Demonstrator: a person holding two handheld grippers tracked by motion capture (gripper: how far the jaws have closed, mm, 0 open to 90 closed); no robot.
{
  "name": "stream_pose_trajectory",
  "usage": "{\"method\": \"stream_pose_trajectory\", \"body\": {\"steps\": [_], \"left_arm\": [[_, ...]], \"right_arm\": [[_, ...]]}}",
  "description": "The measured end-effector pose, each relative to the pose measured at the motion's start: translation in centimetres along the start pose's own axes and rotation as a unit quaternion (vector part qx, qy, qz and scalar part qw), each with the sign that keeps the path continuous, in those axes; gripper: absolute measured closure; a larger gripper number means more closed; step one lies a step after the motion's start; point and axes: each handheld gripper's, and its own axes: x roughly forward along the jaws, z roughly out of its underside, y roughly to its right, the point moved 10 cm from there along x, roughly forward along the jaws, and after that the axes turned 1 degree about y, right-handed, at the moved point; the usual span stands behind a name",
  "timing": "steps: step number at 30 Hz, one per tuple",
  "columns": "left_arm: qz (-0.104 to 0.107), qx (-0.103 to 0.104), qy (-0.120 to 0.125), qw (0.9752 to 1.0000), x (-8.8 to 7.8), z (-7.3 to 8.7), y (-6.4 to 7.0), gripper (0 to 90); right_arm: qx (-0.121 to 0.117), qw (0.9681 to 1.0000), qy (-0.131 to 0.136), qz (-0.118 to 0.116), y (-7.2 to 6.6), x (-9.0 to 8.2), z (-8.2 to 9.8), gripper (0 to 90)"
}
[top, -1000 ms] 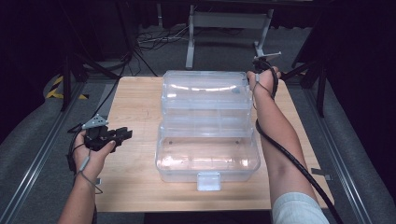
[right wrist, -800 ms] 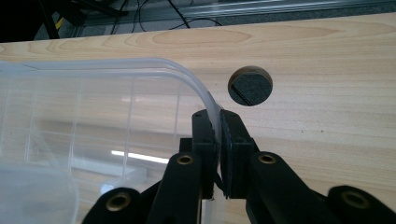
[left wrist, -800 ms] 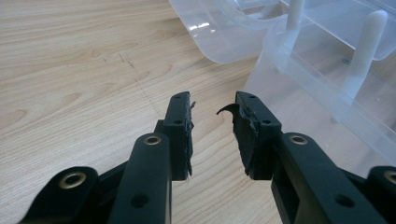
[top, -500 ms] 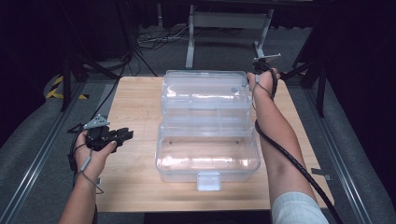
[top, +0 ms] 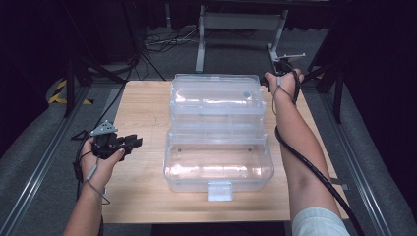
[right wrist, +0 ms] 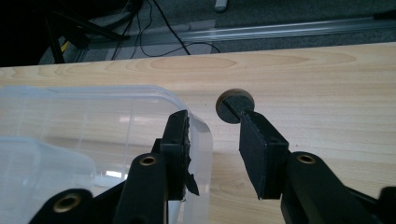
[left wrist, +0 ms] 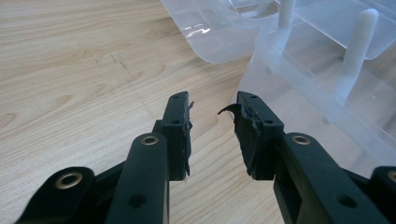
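A clear plastic toolbox [top: 219, 147] stands open in the middle of the wooden table [top: 142, 103], its trays stepped back toward the far edge. My right gripper [right wrist: 215, 126] is at the box's far right corner. Its jaws have just been opening and now straddle the clear rim [right wrist: 203, 130] without pressing it. A small round dark disc [right wrist: 235, 105] lies on the wood at the tip of the right jaw, and it shows through the plastic in the high view [top: 247, 93]. My left gripper [top: 129, 143] hovers left of the box, open and empty [left wrist: 212, 109].
Bare wood lies left of the box and along the table's front edge [top: 196, 214]. A white latch [top: 220, 191] sticks out from the box's front. Metal rails [top: 39, 162] run beside the table, with cables [top: 157, 42] on the floor beyond.
The right hand has shifted slightly at the box's far right corner, and a small dark disc now shows there. The left hand has stayed in place.
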Motion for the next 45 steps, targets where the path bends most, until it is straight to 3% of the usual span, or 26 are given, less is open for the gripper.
{"method": "stream_pose_trajectory", "body": {"steps": [11,16,23,36,45], "left_arm": [[0.0,0.008,0.006,1.0,-0.1,-0.7,0.6,64.5],[0.002,0.016,0.004,0.9999,0.1,-0.9,1.0,63.9],[-0.002,0.017,0.0,0.9999,0.2,-0.9,1.1,63.4],[-0.01,0.009,-0.003,0.9999,0.3,-0.7,0.7,63.1],[-0.015,0.007,-0.004,0.9999,0.0,-0.6,0.7,62.6]], "right_arm": [[-0.019,0.9993,0.033,-0.001,0.0,-4.2,-1.0,60.7],[-0.045,0.9975,0.054,-0.009,-0.2,-7.5,-0.9,58.8],[-0.068,0.9946,0.071,-0.031,-0.1,-11.6,0.3,58.1],[-0.104,0.988,0.106,-0.044,1.4,-19.2,2.1,52.1],[-0.104,0.9872,0.11,-0.05,2.8,-21.9,3.8,49.1]]}}
